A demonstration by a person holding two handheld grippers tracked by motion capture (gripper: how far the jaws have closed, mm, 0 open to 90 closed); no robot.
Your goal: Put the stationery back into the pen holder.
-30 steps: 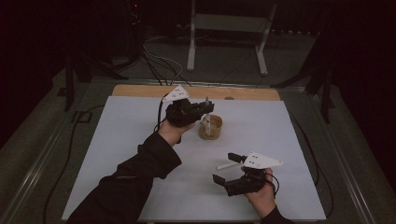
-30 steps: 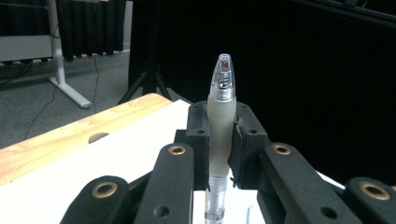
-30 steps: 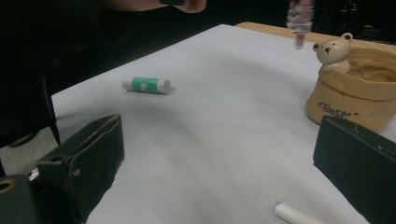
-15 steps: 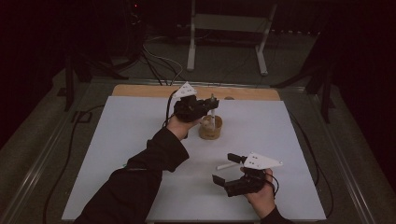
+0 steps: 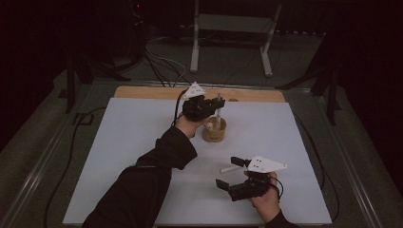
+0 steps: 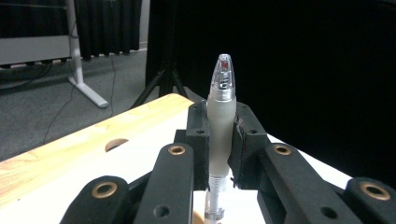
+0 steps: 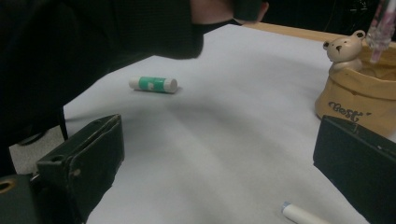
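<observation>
A long black sleeve is worn on the left arm, and it ends just behind the left gripper, which is black with a grey three-cornered plate on top and a thin black cable looped at its back. Seen in the left gripper view, the left gripper's jaws are made of black bars with round brass-coloured rivets and small holes, and flat black pads are fixed at the tips. The right gripper is black too, with blocky square fingers and a light grey three-cornered plate dotted with small holes on top.
</observation>
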